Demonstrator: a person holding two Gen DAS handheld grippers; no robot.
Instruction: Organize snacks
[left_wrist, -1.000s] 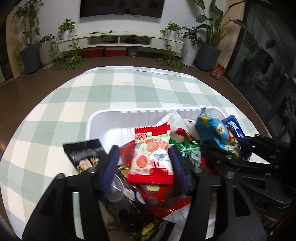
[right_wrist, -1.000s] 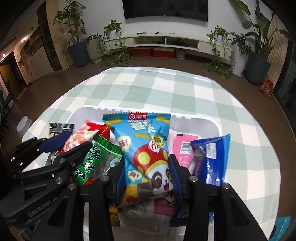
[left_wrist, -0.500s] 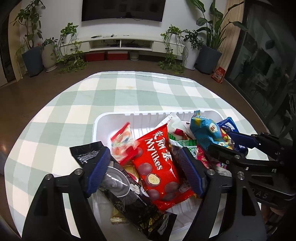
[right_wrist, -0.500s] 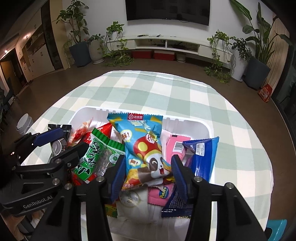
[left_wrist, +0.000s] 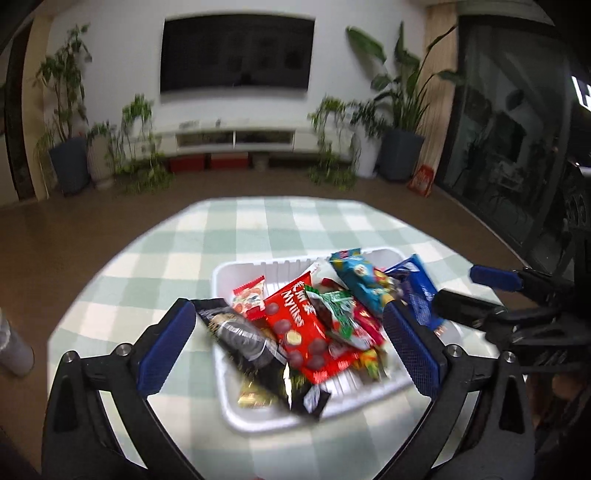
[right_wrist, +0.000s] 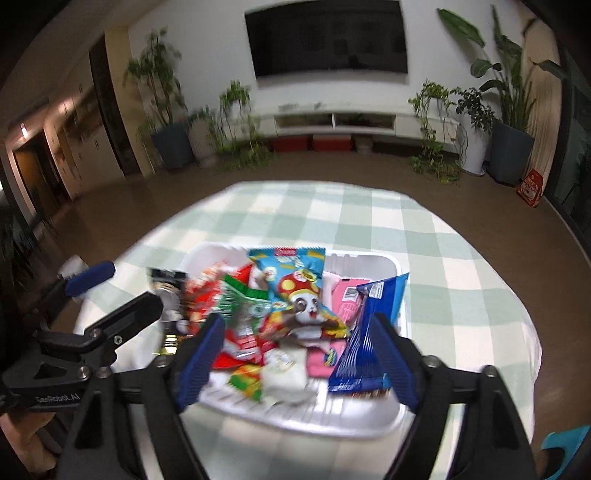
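Observation:
A white tray (left_wrist: 258, 421) on the checked tablecloth (left_wrist: 258, 229) is heaped with snack packets: a red Mylikes bag (left_wrist: 303, 332), a black packet (left_wrist: 251, 343), a red-and-white fruit packet (left_wrist: 251, 299), a green packet (left_wrist: 336, 310) and a light blue mushroom bag (right_wrist: 295, 288). A dark blue packet (right_wrist: 373, 332) leans on the tray's right wall. My left gripper (left_wrist: 290, 347) hangs above the tray's near left, its jaws opening with nothing between the pads. My right gripper (right_wrist: 297, 358) hovers over the near right side, jaws also opening and holding nothing.
A grey cylinder (left_wrist: 14, 354) stands at the table's left edge. A teal object (right_wrist: 565, 439) shows at the near right. Each gripper appears in the other's view, close beside the tray. Potted plants and a low TV shelf line the far wall.
Both grippers let go and pulled back and up while their jaws spread. The fruit packet dropped from the left one into the tray; the light blue bag left the right one.

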